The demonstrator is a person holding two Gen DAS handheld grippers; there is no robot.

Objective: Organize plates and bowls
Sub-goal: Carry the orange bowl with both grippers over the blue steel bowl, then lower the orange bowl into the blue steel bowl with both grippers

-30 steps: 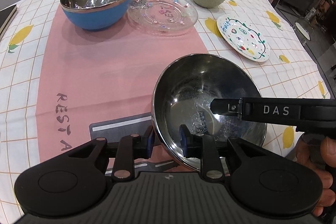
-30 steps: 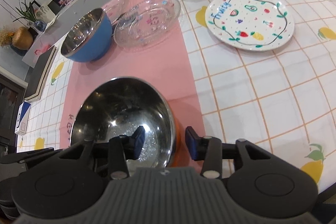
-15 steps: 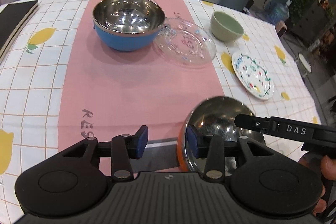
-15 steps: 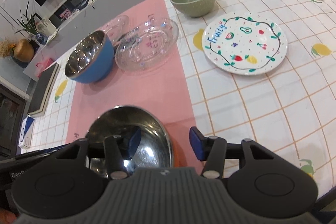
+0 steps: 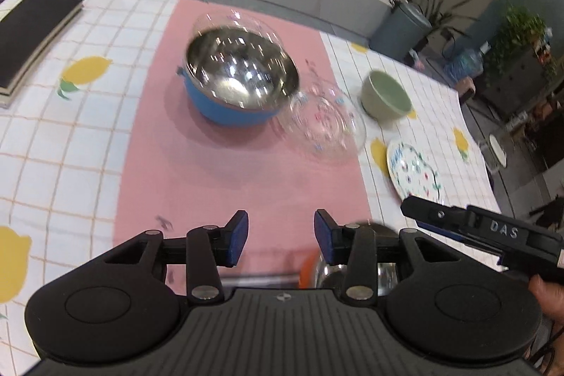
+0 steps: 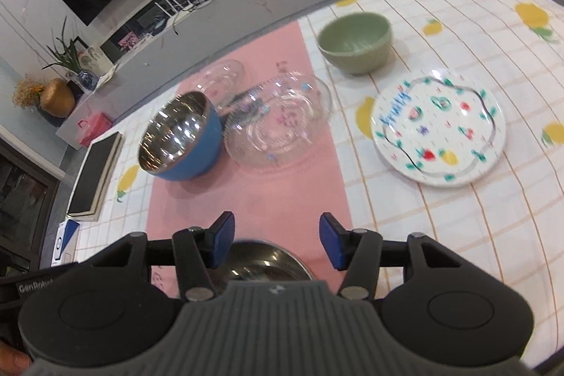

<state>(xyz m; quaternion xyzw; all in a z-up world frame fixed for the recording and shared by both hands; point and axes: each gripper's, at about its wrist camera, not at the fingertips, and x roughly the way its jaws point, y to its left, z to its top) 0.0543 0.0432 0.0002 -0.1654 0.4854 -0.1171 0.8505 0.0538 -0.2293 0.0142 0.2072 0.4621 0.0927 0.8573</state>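
Left gripper (image 5: 280,236): jaws parted, nothing between the blue pads, only pink runner (image 5: 246,171) behind the gap. Right gripper (image 6: 276,240): jaws parted and empty; the rim of the orange-sided steel bowl (image 6: 268,265) shows low behind the gap, clear of both pads.

That steel bowl (image 5: 352,270) sits upright, mouth up, at the near end of the runner, mostly hidden behind both gripper bodies. Round, so no long axis to note.

Bench (image 6: 458,235) wears a white checked cloth with lemon prints. Farther along the runner:
- blue steel-lined bowl (image 5: 239,83), upright, mouth up
- a clear glass piece (image 6: 225,76) behind it; shape hard to read through blur
- glass plate (image 6: 278,122), flat, just beside the blue bowl on its right; cannot tell if the rims touch

Off the runner, on the checks:
- green bowl (image 6: 356,41), upright, toward the far edge
- fruit-pattern plate (image 6: 439,125), flat, nearer than the green bowl and well apart from it

Black book (image 5: 31,37) lies flat at the bench's far left corner. In the left wrist view the right gripper's finger crosses in from the right, with part of a hand (image 5: 548,298) behind it.
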